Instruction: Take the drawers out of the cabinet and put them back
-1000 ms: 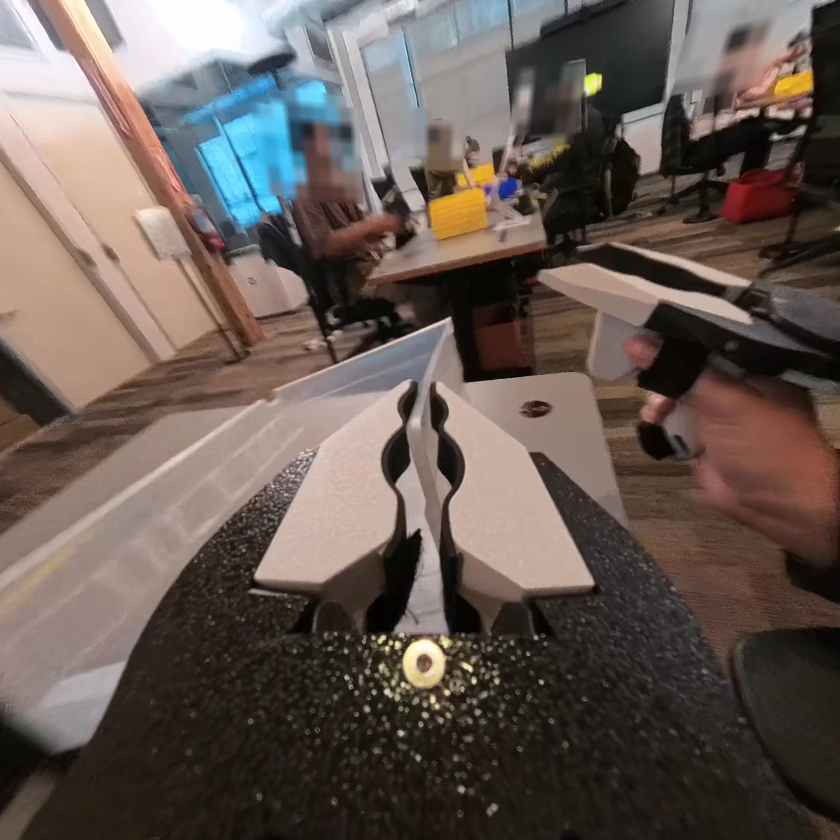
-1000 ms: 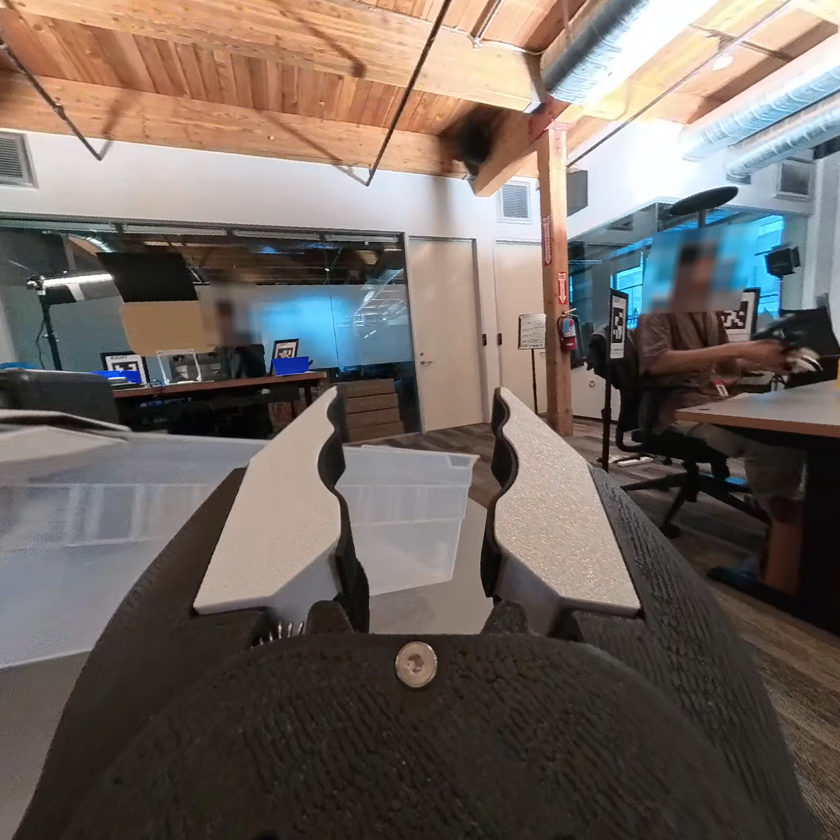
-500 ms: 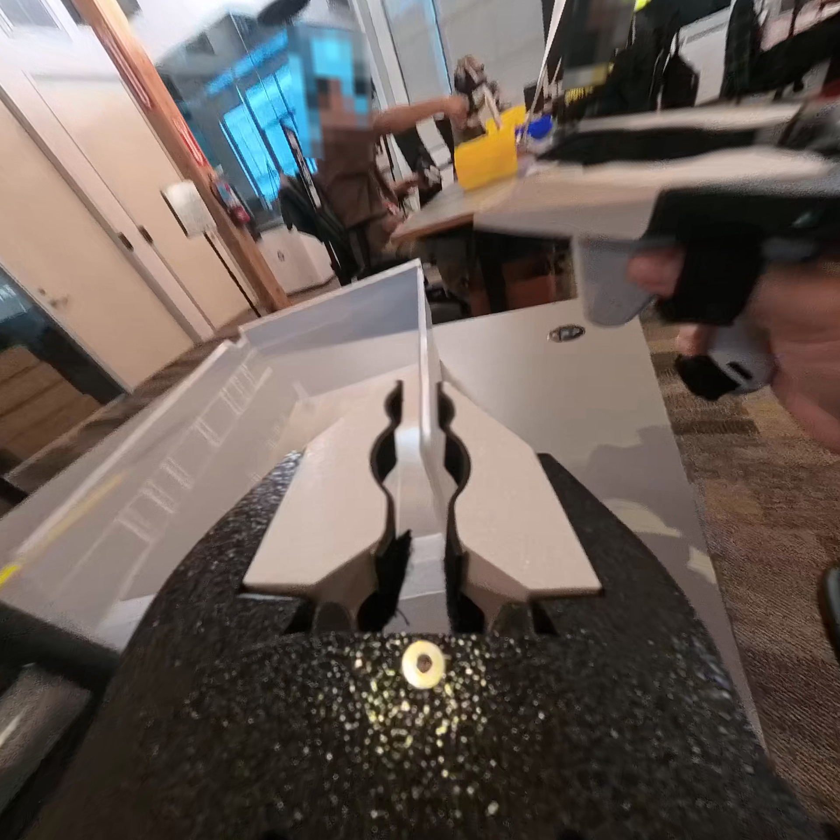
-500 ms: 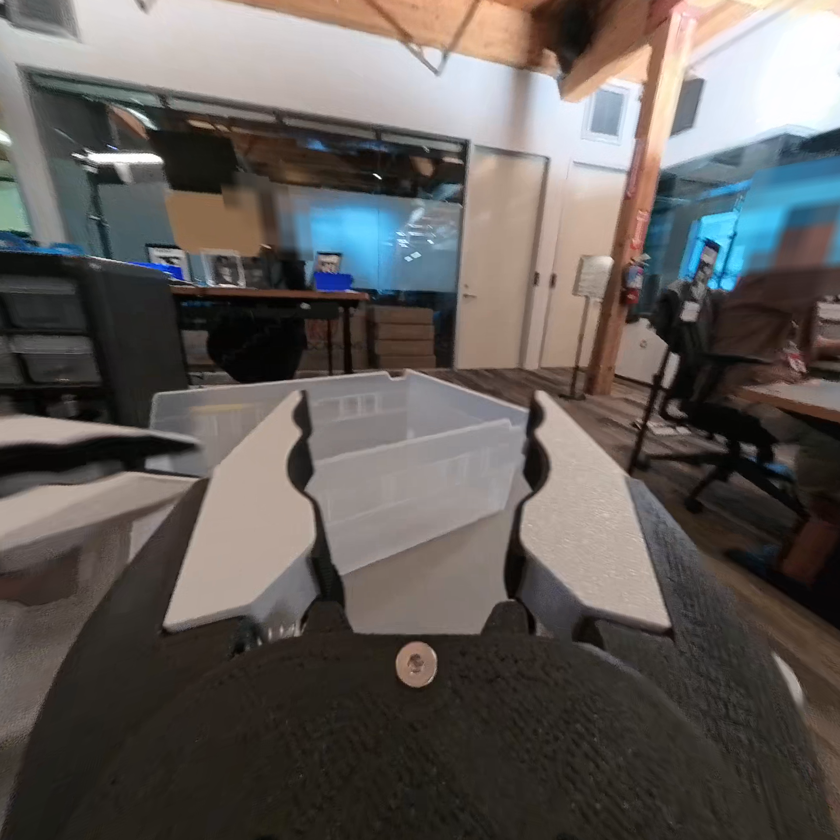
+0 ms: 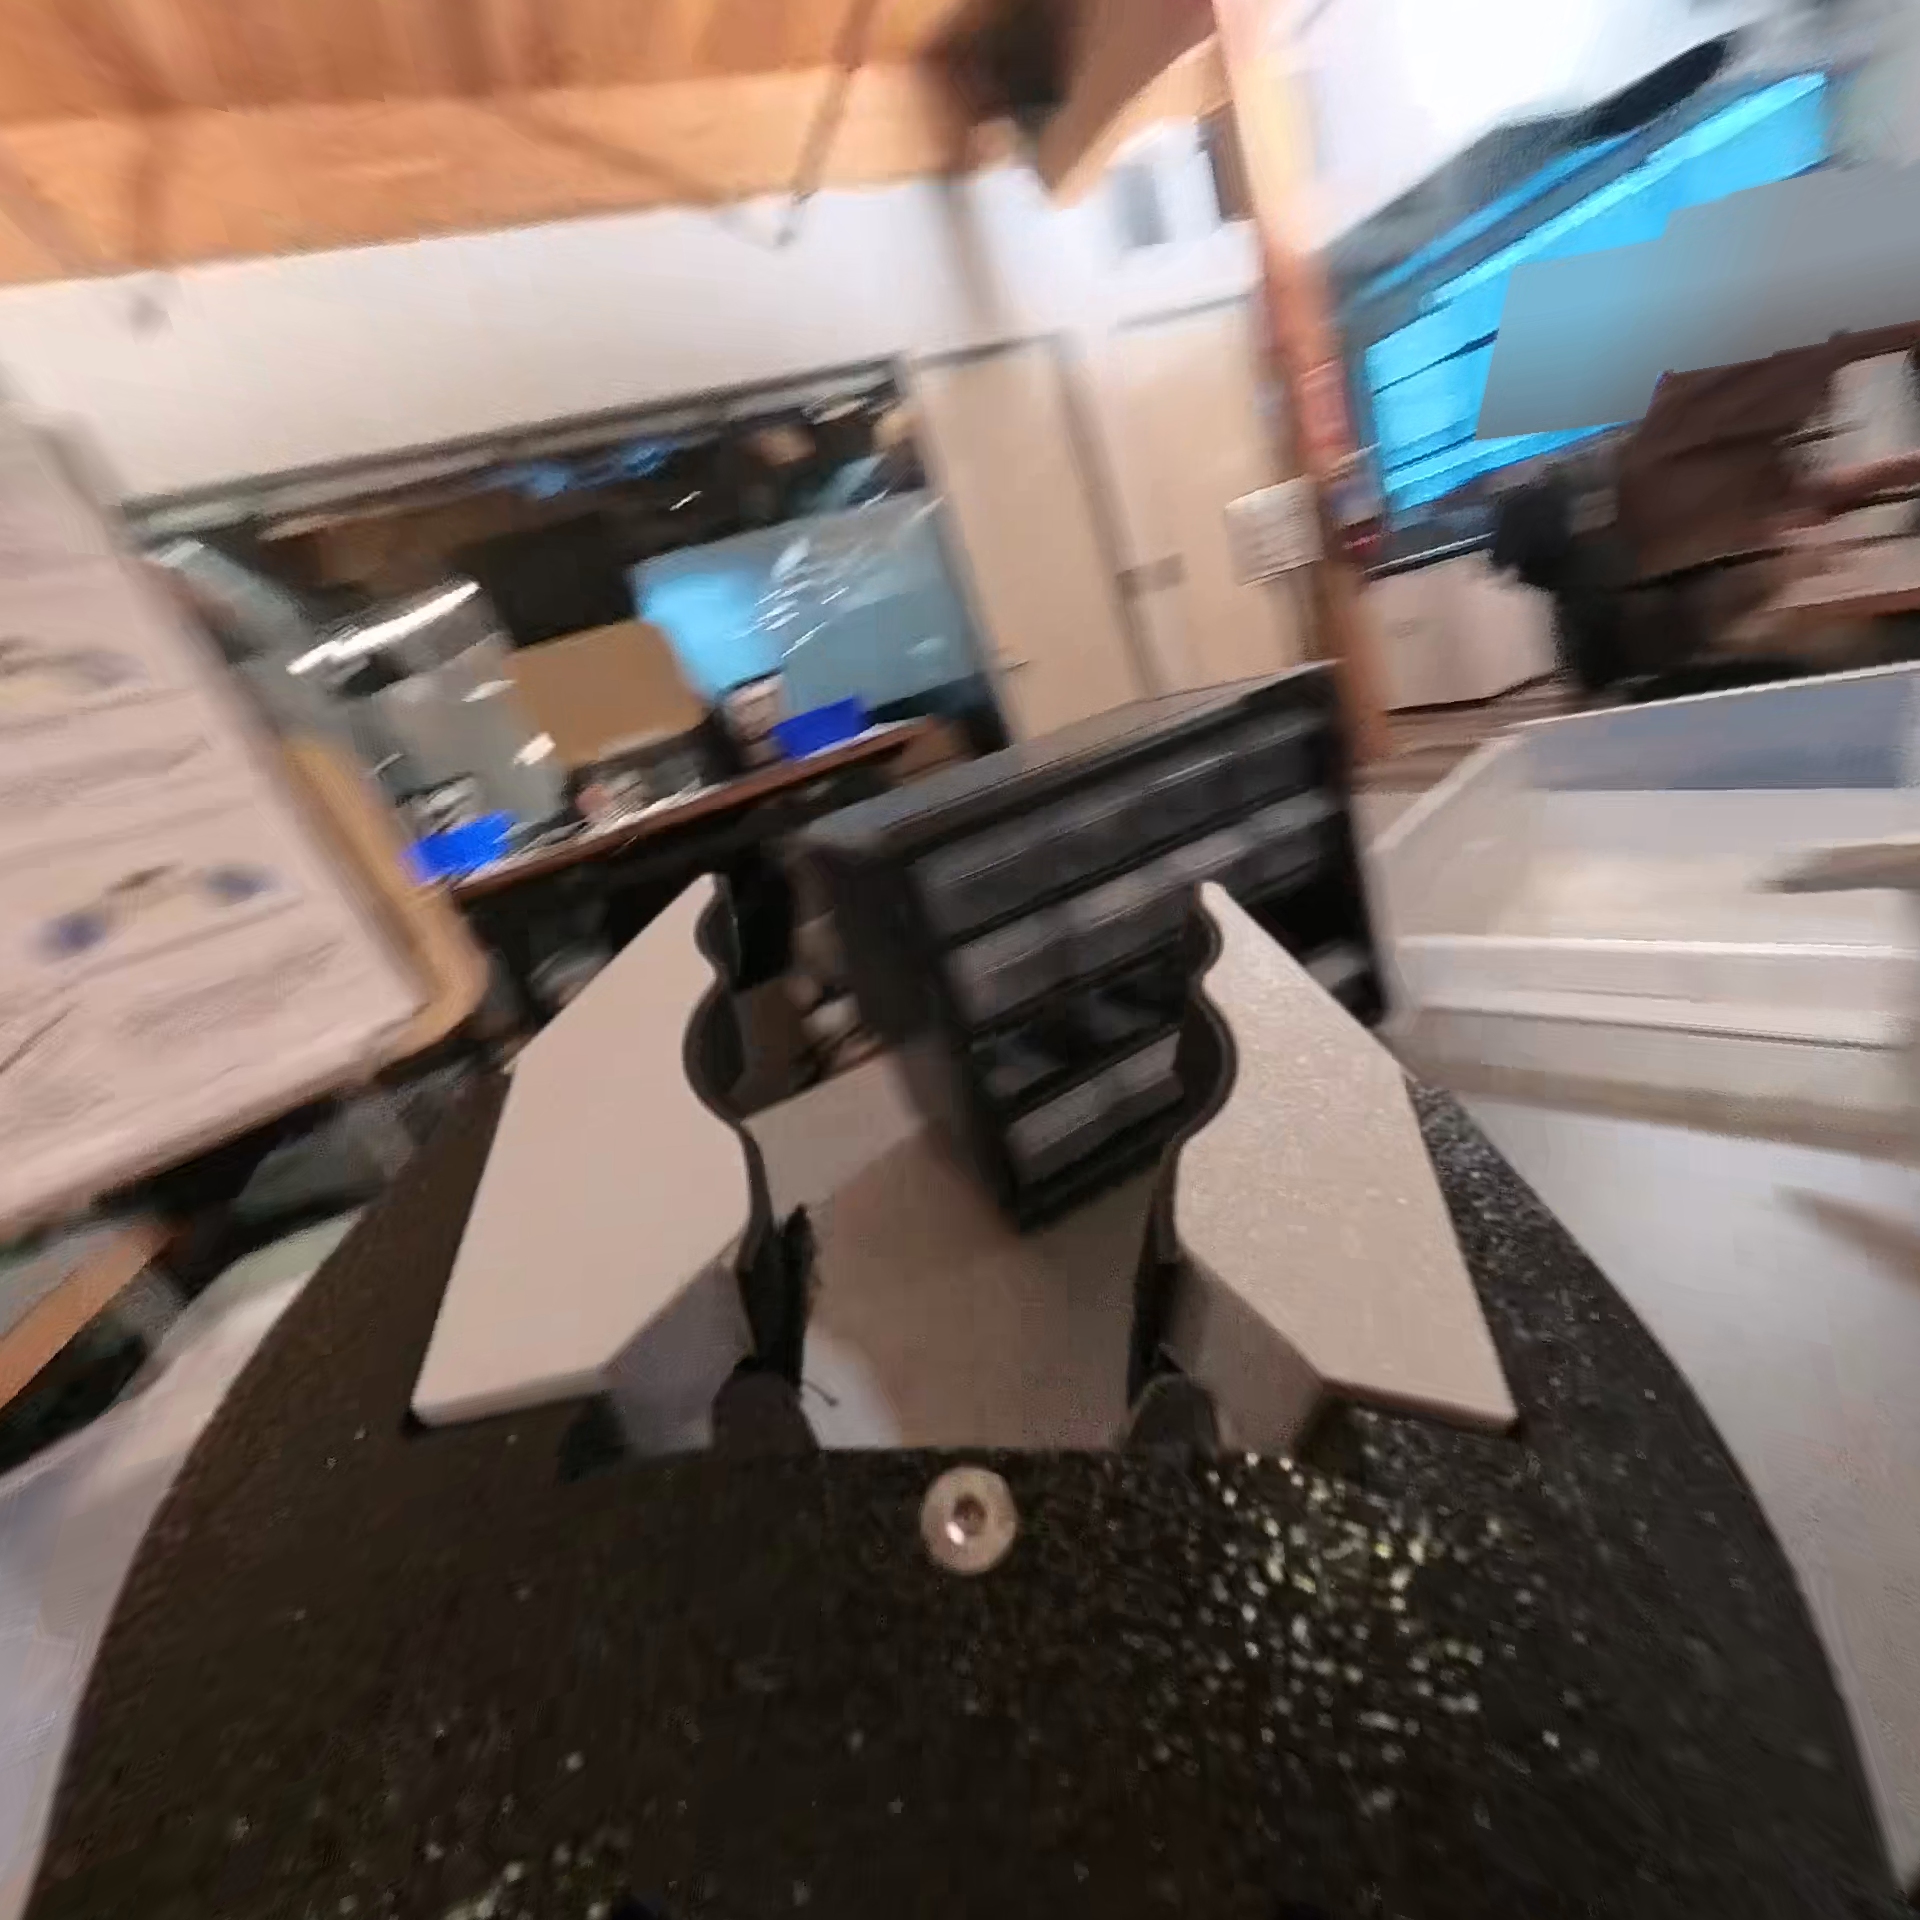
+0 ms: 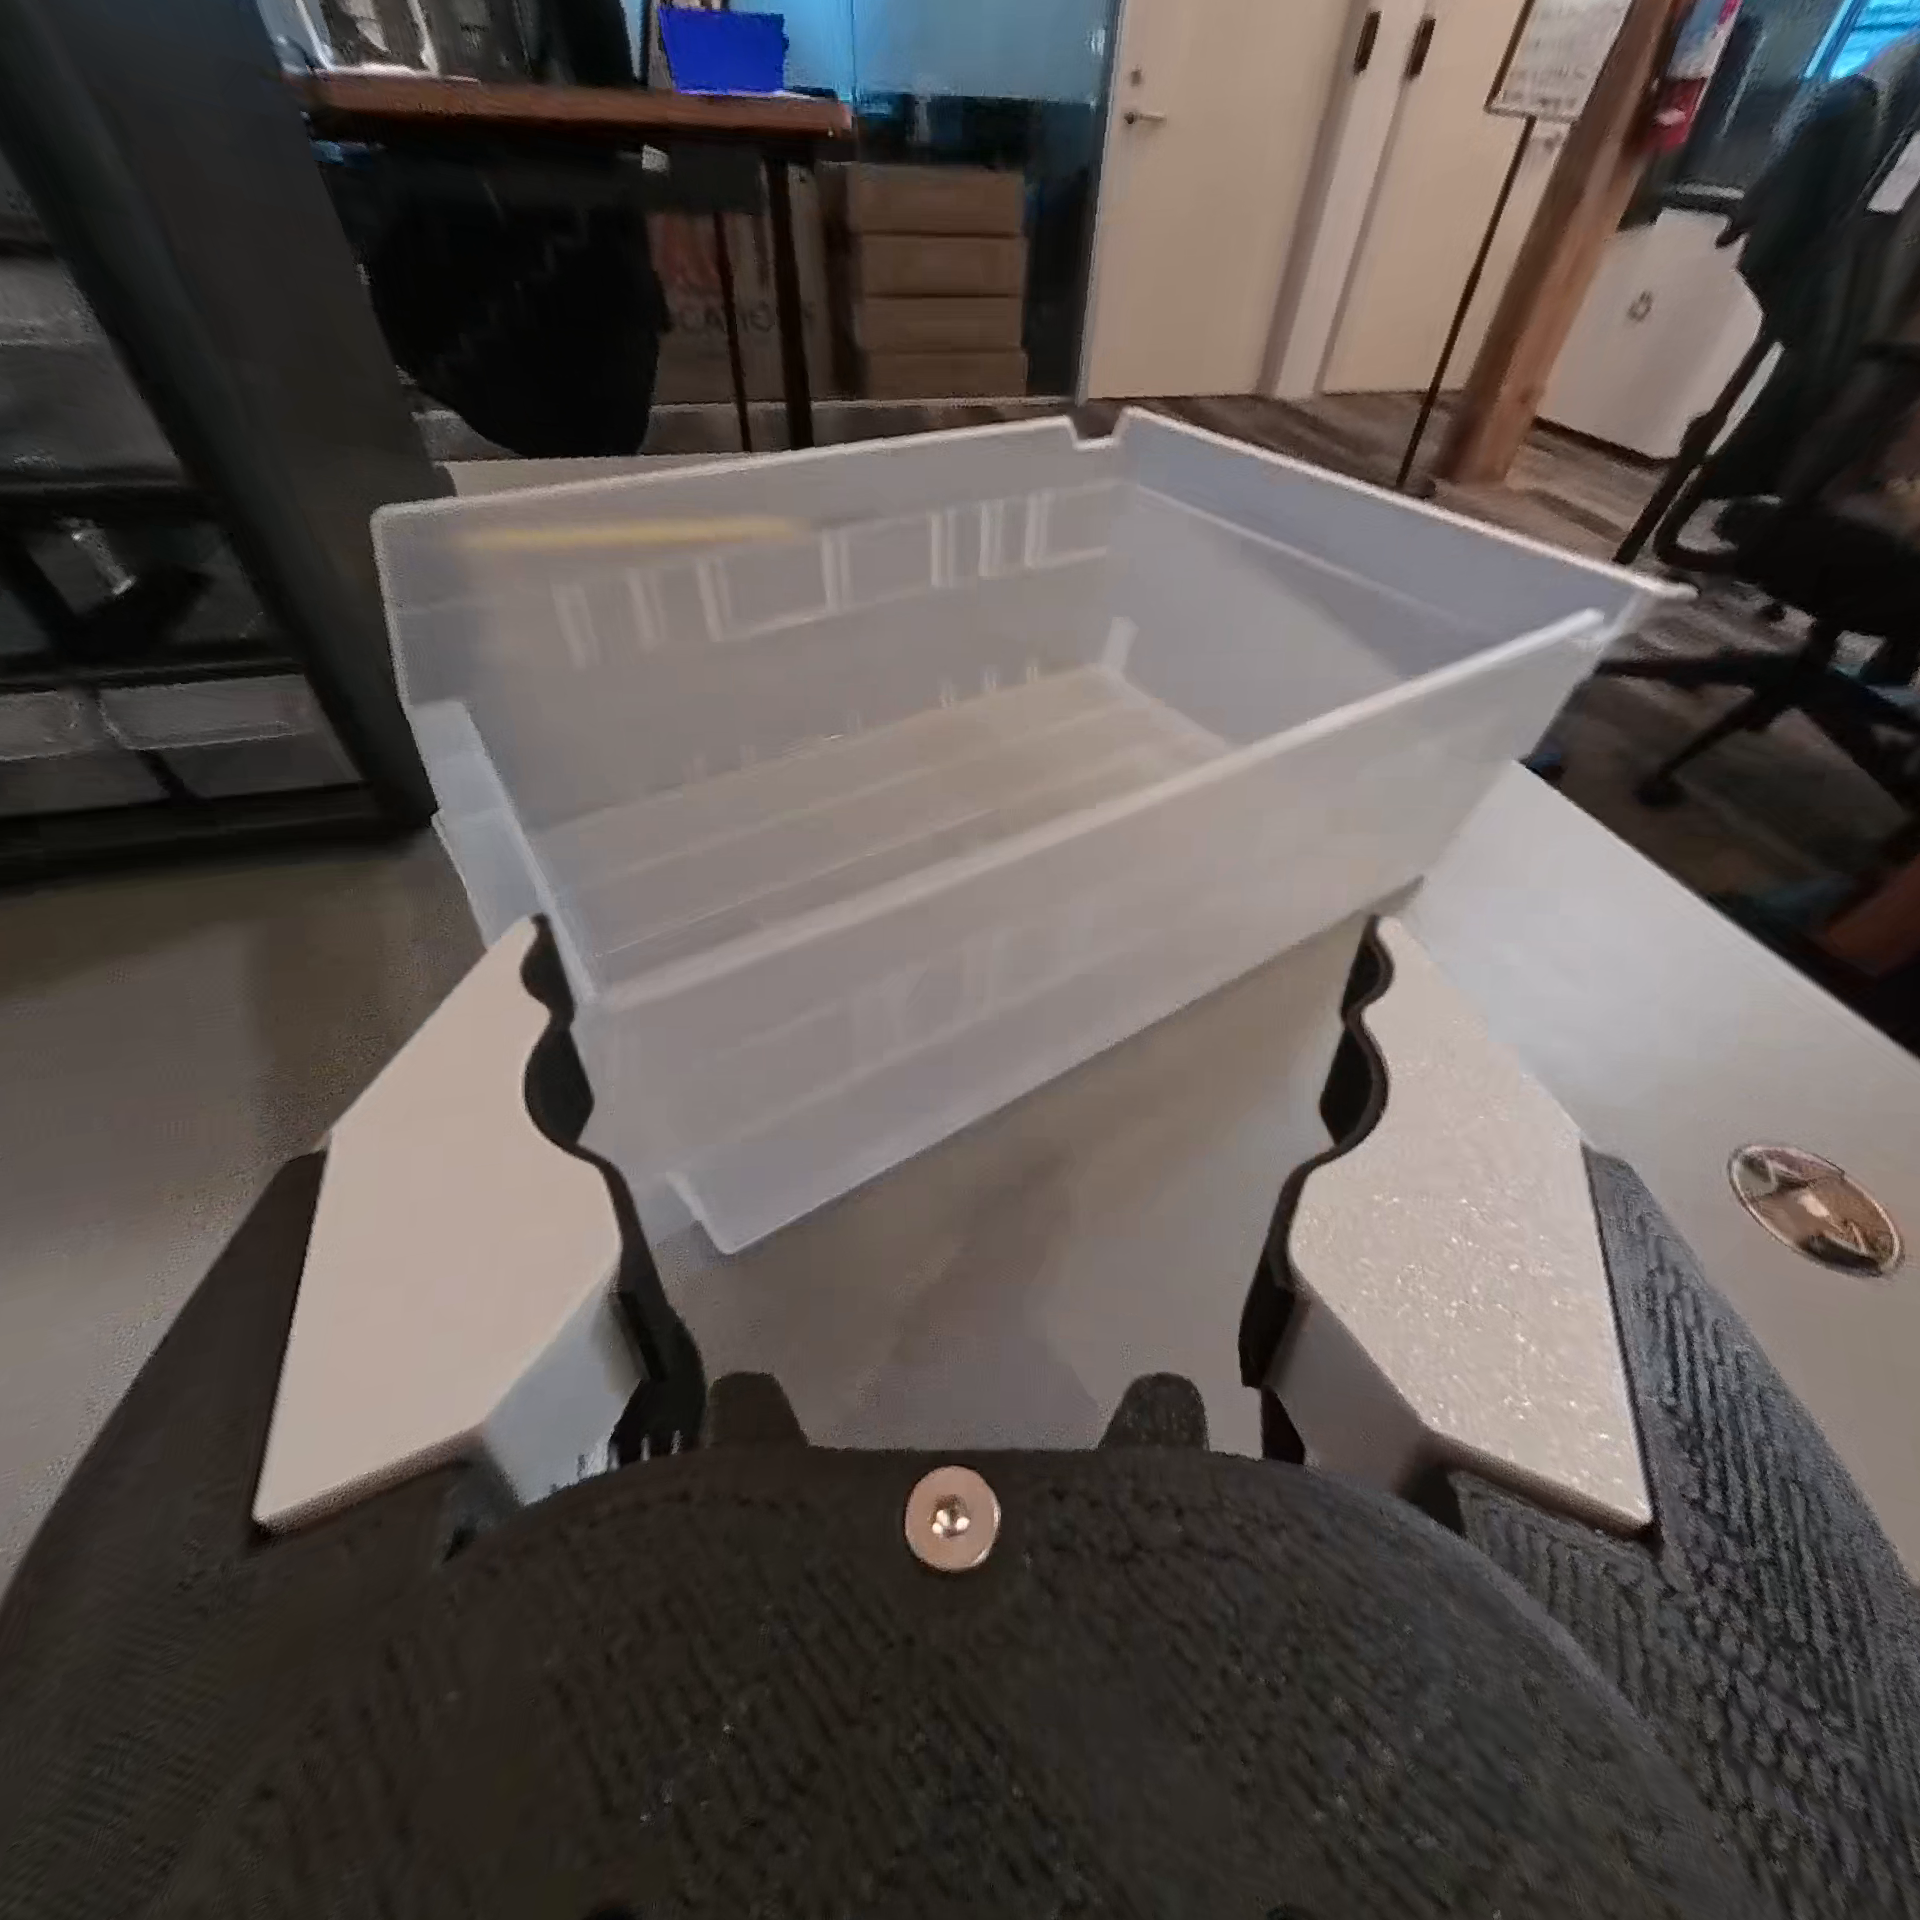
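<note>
A clear plastic drawer [image 6: 935,769] stands empty on the grey table [image 6: 187,1039], right in front of my right gripper [image 6: 951,997], which is open with its fingers on either side of the drawer's near wall, not touching it. The black cabinet [image 6: 197,436] stands at the left. In the blurred left wrist view my left gripper [image 5: 961,935] is open and empty, facing the black cabinet [image 5: 1091,935] with its drawers. The clear drawer [image 5: 1662,883] lies to the right of it.
A round cable grommet [image 6: 1813,1205] sits in the table at the right. An office chair [image 6: 1818,468] stands beyond the table's right edge. A wooden post [image 6: 1548,239] and another desk [image 6: 582,114] are farther back.
My left gripper let go of the clear drawer's wall, opened, and swung left toward the cabinet. My right gripper tilted down and closed in on the drawer, which now rests on the table.
</note>
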The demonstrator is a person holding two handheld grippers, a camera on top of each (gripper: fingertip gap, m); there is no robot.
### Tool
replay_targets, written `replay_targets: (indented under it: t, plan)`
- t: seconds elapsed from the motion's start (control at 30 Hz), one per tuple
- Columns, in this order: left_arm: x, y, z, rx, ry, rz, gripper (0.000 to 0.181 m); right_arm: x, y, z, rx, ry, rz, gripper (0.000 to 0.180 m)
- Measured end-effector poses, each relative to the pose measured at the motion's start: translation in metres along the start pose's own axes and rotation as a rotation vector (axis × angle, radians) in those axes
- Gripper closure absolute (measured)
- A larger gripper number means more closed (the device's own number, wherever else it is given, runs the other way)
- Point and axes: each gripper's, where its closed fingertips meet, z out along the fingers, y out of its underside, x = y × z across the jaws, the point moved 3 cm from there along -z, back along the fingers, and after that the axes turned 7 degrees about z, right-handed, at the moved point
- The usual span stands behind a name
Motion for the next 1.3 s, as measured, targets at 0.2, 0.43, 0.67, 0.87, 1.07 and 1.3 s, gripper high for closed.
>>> replay_targets:
  t: [0.2, 0.43, 0.67, 0.87, 1.07, 1.3]
  plan:
    - [-0.103, 0.059, -0.067, -0.189, -0.367, -0.265, 0.076, 0.054, 0.006, -0.018, -0.025, 0.02, 0.209, 0.063]
    - [-0.157, 0.071, -0.117, -0.299, -0.571, -0.114, 0.077, 0.099, 0.011, -0.008, -0.119, -0.042, 0.302, 0.15]
    - [-0.174, 0.089, -0.133, -0.375, -0.547, -0.171, 0.084, 0.126, 0.005, 0.039, -0.299, -0.187, 0.102, 0.157]
    - [-0.182, 0.091, -0.111, -0.429, -0.411, -0.104, 0.09, 0.129, -0.084, 0.022, 0.045, -0.171, 0.205, 0.132]
    - [-0.19, 0.099, -0.038, -0.592, -0.153, 0.006, 0.1, -0.009, -0.157, -0.049, 0.664, -0.243, -0.233, 0.122]
    - [-0.178, 0.181, 0.066, -0.967, 0.223, -0.22, 0.135, -0.211, -0.056, -0.023, 0.59, -0.756, -0.453, 0.118]
